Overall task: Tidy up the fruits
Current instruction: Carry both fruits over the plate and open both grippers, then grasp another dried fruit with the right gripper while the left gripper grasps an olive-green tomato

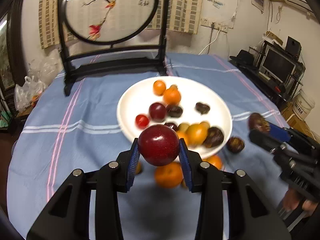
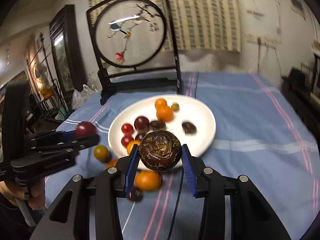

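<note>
Blue checked cloth covers the whole desk [image 1: 66,140], and mid-frame in both views sits the white plate [image 1: 220,104], already carrying small oranges, dark plums, chestnuts and cherry tomatoes. Loose fruit lies on the cloth below the plate's near rim: an orange [image 1: 169,175] low centre in the left view, a yellow tomato [image 2: 101,152] left of centre in the right view.

Now the tongs. The left tongs [image 1: 159,146] are clamped on a red plum [image 1: 158,145], both blue pads pressed against its flanks, held up just in front of the plate's near rim. The right tongs [image 2: 160,153] grip a dark water chestnut [image 2: 160,151], hairy crown facing the lens, likewise short of the rim.

Both loads look headed for the plate. The smart play, I'd say: carry each over bare white china, the upper right of the dish looks roomiest, go low before letting go so nothing rolls, and stagger the two drops so the tongs don't clash. Blur hints at speed; easing off would help.
</note>
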{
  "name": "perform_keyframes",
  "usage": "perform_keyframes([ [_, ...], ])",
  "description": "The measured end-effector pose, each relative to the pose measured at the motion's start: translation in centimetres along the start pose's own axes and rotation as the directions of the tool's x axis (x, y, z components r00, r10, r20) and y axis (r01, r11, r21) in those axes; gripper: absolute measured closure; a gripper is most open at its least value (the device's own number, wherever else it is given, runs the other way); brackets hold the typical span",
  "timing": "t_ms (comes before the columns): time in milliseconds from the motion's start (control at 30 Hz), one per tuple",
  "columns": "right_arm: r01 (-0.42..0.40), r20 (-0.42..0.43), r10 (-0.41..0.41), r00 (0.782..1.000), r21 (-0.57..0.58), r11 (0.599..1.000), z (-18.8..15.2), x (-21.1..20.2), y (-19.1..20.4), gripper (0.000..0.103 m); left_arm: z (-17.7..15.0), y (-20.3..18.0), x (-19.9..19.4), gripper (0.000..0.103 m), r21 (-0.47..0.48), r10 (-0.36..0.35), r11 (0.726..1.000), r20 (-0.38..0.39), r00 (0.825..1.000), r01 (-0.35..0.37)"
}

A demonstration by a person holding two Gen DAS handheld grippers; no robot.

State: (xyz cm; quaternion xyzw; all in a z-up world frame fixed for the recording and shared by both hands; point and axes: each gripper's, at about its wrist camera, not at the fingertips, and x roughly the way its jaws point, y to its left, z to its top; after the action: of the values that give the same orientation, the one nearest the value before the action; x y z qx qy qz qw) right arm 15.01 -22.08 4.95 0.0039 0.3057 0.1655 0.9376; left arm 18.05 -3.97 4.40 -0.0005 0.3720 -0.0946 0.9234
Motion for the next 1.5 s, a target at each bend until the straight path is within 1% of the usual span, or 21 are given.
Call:
perform_keyframes([
  [67, -0.001, -0.008, 0.001, 1.000, -0.024, 1.000, 0.8, 1.1, 0.2, 0.060, 0.9, -0.5, 1.1, 0.065, -0.002, -0.005, 1.000, 0.003, 1.000, 0.005],
  [133, 0.001, -0.029, -0.002, 1.000, -0.042, 0.999, 1.4, 2.7, 0.3, 0.060, 1.7, -0.6, 2.6, 0.065, -0.011, 0.007, 1.000, -0.008, 1.000, -0.007],
  [267, 0.040, -0.073, -0.044, 0.996, -0.058, 0.998, 2.0, 5.9, 0.0, 0.060, 2.6, -0.1, 5.6, 0.065, -0.043, 0.017, 0.999, -0.051, 0.999, -0.019],
  [433, 0.043, -0.125, -0.047, 0.991, -0.033, 0.999, 2.2, 8.7, -0.6, 0.059, 3.4, 0.2, 8.2, 0.065, -0.049, 0.037, 0.998, -0.087, 0.996, -0.041],
  [467, 0.040, -0.134, -0.044, 0.990, -0.028, 0.999, 2.3, 9.1, -0.7, 0.058, 3.5, 0.2, 8.4, 0.066, -0.052, 0.044, 0.997, -0.092, 0.995, -0.049],
  [500, 0.044, -0.136, -0.046, 0.990, -0.020, 0.999, 2.4, 9.4, -0.9, 0.053, 3.6, 0.3, 8.5, 0.064, -0.061, 0.059, 0.996, -0.097, 0.994, -0.066],
  [533, 0.052, -0.134, -0.054, 0.990, -0.015, 0.999, 2.4, 9.4, -1.0, 0.049, 3.7, 0.6, 8.3, 0.062, -0.075, 0.062, 0.995, -0.089, 0.994, -0.069],
  [567, 0.067, -0.131, -0.067, 0.989, -0.005, 0.998, 2.4, 9.4, -1.3, 0.043, 3.7, 0.7, 8.1, 0.055, -0.082, 0.060, 0.994, -0.083, 0.995, -0.066],
  [600, 0.073, -0.129, -0.071, 0.989, 0.011, 0.997, 2.4, 9.1, -1.6, 0.040, 3.7, 0.9, 7.6, 0.045, -0.093, 0.056, 0.994, -0.070, 0.996, -0.062],
  [633, 0.066, -0.120, -0.061, 0.991, 0.038, 0.997, 2.4, 8.7, -2.1, 0.040, 3.6, 1.1, 7.0, 0.041, -0.103, 0.055, 0.993, -0.054, 0.997, -0.061],
  [700, 0.064, -0.107, -0.058, 0.993, 0.062, 0.996, 2.2, 7.6, -2.6, 0.038, 3.3, 1.2, 5.7, 0.039, -0.101, 0.057, 0.993, -0.021, 0.998, -0.059],
  [800, 0.075, -0.087, -0.067, 0.994, 0.086, 0.993, 1.6, 5.4, -3.5, 0.033, 2.5, 1.0, 4.1, 0.031, -0.081, 0.072, 0.994, -0.003, 0.997, -0.072],
  [967, 0.113, -0.087, -0.104, 0.991, 0.096, 0.989, 0.0, 2.3, -4.8, 0.033, 0.2, 0.9, 1.6, 0.027, -0.078, 0.070, 0.995, 0.010, 0.998, -0.069],
  [1000, 0.123, -0.095, -0.114, 0.989, 0.094, 0.988, -0.5, 1.8, -5.0, 0.033, -0.2, 1.0, 1.3, 0.022, -0.080, 0.071, 0.994, 0.008, 0.997, -0.070],
  [1033, 0.131, -0.102, -0.122, 0.987, 0.092, 0.987, -1.0, 1.5, -5.1, 0.033, -0.8, 1.0, 1.0, 0.021, -0.082, 0.072, 0.994, 0.005, 0.997, -0.072],
  [1167, 0.159, -0.137, -0.147, 0.980, 0.082, 0.984, -2.9, 0.7, -5.3, 0.033, -2.7, 1.3, 0.0, 0.021, -0.084, 0.082, 0.993, 0.009, 0.997, -0.081],
  [1233, 0.170, -0.153, -0.156, 0.976, 0.077, 0.982, -3.7, 0.8, -5.3, 0.033, -3.7, 1.5, 0.1, 0.021, -0.080, 0.088, 0.993, -0.005, 0.996, -0.088],
  [1333, 0.179, -0.186, -0.162, 0.969, 0.081, 0.980, -4.6, 1.5, -5.1, 0.033, -4.7, 1.8, 0.4, 0.021, -0.081, 0.073, 0.994, -0.033, 0.997, -0.076],
  [1433, 0.209, -0.231, -0.188, 0.955, 0.074, 0.975, -5.1, 2.7, -5.0, 0.033, -5.6, 2.2, 0.7, 0.021, -0.084, 0.063, 0.994, -0.050, 0.997, -0.067],
  [1500, 0.205, -0.249, -0.183, 0.951, 0.067, 0.977, -5.3, 3.5, -4.7, 0.032, -5.9, 2.5, 1.1, 0.021, -0.091, 0.058, 0.994, -0.062, 0.996, -0.064],
])
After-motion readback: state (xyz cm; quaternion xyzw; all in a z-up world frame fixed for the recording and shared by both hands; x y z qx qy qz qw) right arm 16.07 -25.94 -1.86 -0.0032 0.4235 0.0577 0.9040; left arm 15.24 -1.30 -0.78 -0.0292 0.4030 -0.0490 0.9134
